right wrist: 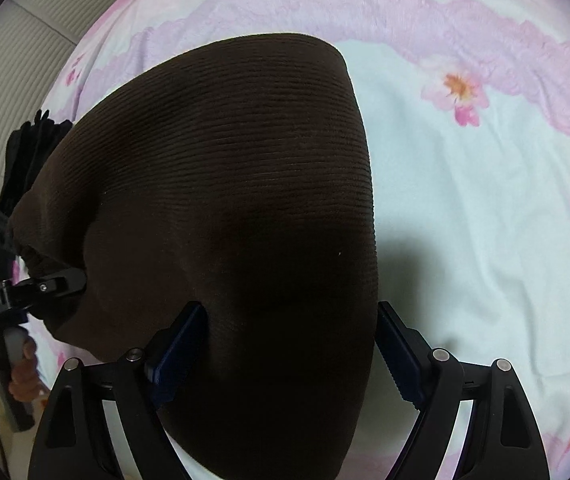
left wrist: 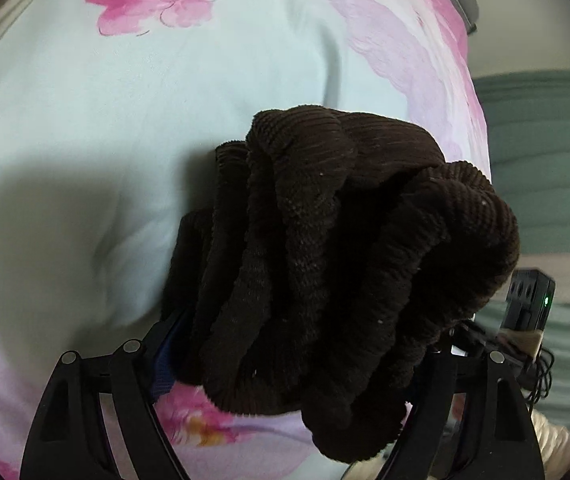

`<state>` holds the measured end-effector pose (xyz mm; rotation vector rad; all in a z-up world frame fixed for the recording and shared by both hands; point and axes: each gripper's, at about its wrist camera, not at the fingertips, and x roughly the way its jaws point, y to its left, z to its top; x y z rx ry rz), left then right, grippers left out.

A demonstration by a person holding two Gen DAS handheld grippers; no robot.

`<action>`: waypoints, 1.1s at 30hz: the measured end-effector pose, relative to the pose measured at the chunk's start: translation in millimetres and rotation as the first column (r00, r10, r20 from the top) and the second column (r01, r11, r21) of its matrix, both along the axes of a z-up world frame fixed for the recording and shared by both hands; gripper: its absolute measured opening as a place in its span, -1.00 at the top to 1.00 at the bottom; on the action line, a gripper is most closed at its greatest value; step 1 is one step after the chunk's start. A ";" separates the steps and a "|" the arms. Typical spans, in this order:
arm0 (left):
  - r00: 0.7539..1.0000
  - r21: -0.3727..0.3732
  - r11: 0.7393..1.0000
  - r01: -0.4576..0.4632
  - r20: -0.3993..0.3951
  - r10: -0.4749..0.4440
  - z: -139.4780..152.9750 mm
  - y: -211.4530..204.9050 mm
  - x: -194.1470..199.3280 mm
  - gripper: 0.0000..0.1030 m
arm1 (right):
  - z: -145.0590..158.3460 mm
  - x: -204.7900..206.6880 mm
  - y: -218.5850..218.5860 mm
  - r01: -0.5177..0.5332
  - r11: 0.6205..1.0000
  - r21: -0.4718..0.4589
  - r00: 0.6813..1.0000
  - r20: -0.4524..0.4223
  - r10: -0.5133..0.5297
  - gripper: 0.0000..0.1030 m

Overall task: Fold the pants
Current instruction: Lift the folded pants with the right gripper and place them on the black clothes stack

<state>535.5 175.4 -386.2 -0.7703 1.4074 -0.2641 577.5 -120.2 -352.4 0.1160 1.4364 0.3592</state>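
Brown corduroy pants [left wrist: 325, 256] fill the middle of both wrist views, held up over a bed covered by a pale blue sheet [left wrist: 125, 128] printed with pink flowers and a lilac band. In the left wrist view the fabric is bunched into thick ribbed folds that sit between the black arms of the left hand-held gripper [left wrist: 285, 364]; a blue pad shows at the left side pressed against the cloth, while the other finger is hidden behind the bundle, so the grip reads as clamped on the gathered fabric. At the right edge of that view the other tool's camera body [left wrist: 529, 300] with a small green light is visible, with a grey-green blanket [left wrist: 545, 152] behind it. In the right wrist view the pants [right wrist: 225, 200] spread as a broad, smooth panel with fine horizontal ribs, its far edge lying on the sheet [right wrist: 465, 208]. The right hand-held gripper [right wrist: 285, 352] has its blue-padded fingers [right wrist: 181, 344] set apart on either side of the cloth's width; the left pad touches the fabric, the right pad stands just beside its edge. At the left of this view the left hand-held gripper [right wrist: 65, 280] pinches a gathered corner of the pants, and part of the person's hand [right wrist: 21, 368] shows below it.
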 end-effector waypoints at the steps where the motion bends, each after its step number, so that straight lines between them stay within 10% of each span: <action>1: 1.000 0.006 1.000 -0.019 -0.008 0.019 -3.7 -1.5 2.3 -0.67 | -3.0 2.4 -0.1 0.003 1.000 0.008 1.000 -0.008 -0.003 -0.64; 7: 0.996 0.024 0.996 -0.086 -0.014 0.086 -5.6 -6.6 -1.8 -0.62 | -18.0 13.4 5.7 0.046 0.999 0.014 0.999 -0.028 -0.046 -0.62; 18: 0.994 0.026 0.995 -0.100 0.050 0.099 46.5 -13.6 -29.0 -0.02 | 31.8 -8.7 18.1 0.008 0.997 0.072 1.000 0.029 -0.010 0.28; 33: 0.923 0.163 0.958 -0.238 0.345 0.170 236.3 -3.0 -140.1 -0.01 | 190.4 -90.5 19.0 -0.132 0.972 0.192 0.944 0.324 0.064 0.32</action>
